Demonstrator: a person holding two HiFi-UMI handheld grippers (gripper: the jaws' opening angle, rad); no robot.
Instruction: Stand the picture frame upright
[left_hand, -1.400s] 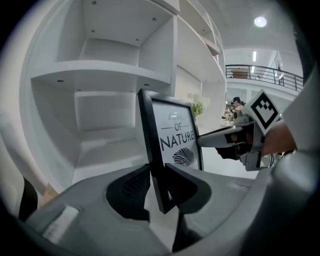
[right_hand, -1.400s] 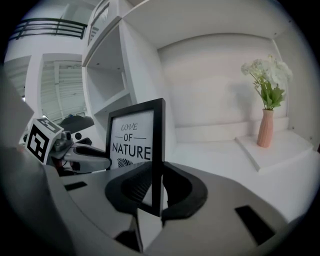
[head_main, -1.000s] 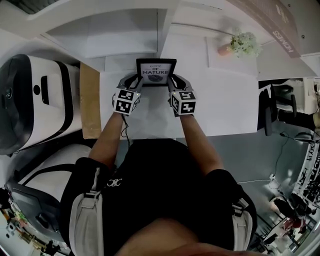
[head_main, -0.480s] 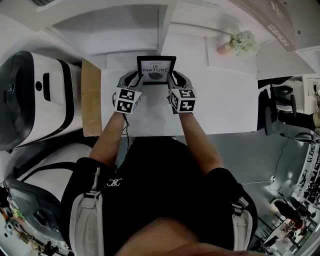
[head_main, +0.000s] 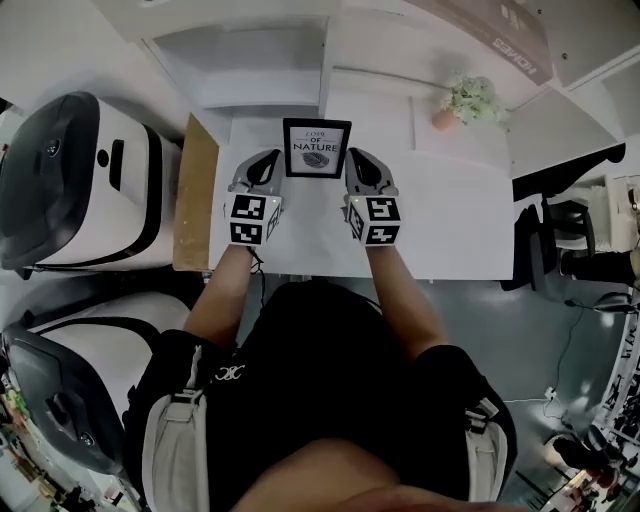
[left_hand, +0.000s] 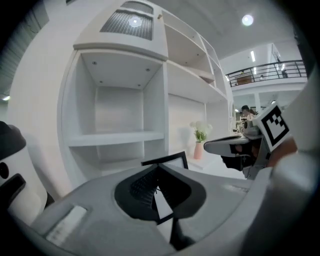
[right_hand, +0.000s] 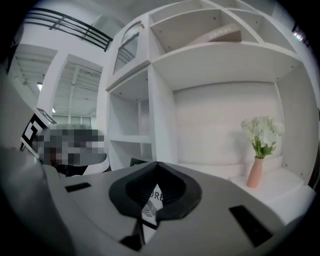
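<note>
The black picture frame (head_main: 317, 148) with a "NATURE" print stands on the white table (head_main: 450, 220), its face toward me. My left gripper (head_main: 271, 157) hangs just left of it and my right gripper (head_main: 353, 154) just right of it. Both have risen above the tabletop. Each pair of jaws has just been closing and now meets at the tips with nothing between. The left gripper view has the frame (left_hand: 175, 159) beyond the shut left gripper (left_hand: 159, 168). In the right gripper view the print (right_hand: 151, 201) shows behind the shut right gripper (right_hand: 157, 165).
A white shelving unit (head_main: 260, 60) rises behind the table. A pink vase of pale flowers (head_main: 465, 100) stands at the back right. A wooden board (head_main: 195, 200) borders the table's left side, with large white-and-black machines (head_main: 70, 180) beyond it.
Both grippers have lifted away from the frame's lower sides and their jaws have closed. The frame now shows taller and more upright between them.
</note>
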